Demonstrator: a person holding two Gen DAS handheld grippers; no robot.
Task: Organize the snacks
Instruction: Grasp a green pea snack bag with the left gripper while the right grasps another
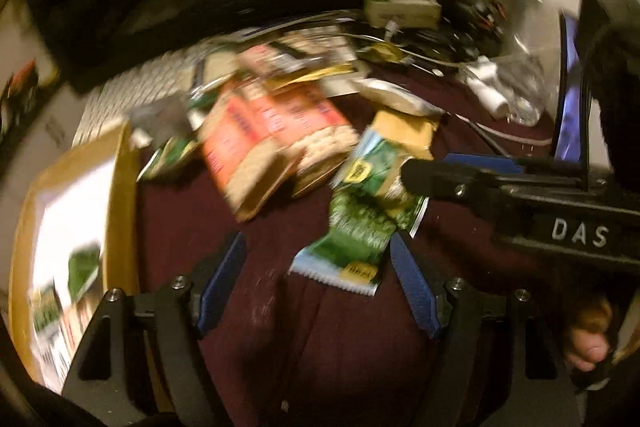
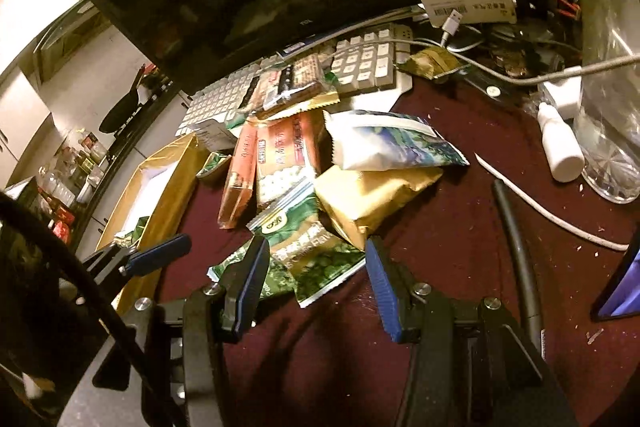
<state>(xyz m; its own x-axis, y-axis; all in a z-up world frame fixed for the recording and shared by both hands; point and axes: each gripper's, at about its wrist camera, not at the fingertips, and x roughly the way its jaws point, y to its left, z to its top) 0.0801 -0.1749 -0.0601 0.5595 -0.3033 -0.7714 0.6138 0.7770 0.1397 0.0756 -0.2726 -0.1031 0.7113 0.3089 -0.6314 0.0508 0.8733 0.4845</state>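
The right gripper (image 2: 316, 269) stands moderately wide, its blue pads flanking the green pea packet (image 2: 308, 247) without visibly pressing it. The packet lies at twelve o'clock from the tool, on the maroon cloth (image 2: 440, 227) at the pile's near edge, its long axis running from eleven toward five (so crosswise to the jaws). The left gripper (image 1: 318, 279) gapes empty, farther off; the gold-rimmed box (image 2: 168, 187) waits at ten o'clock.
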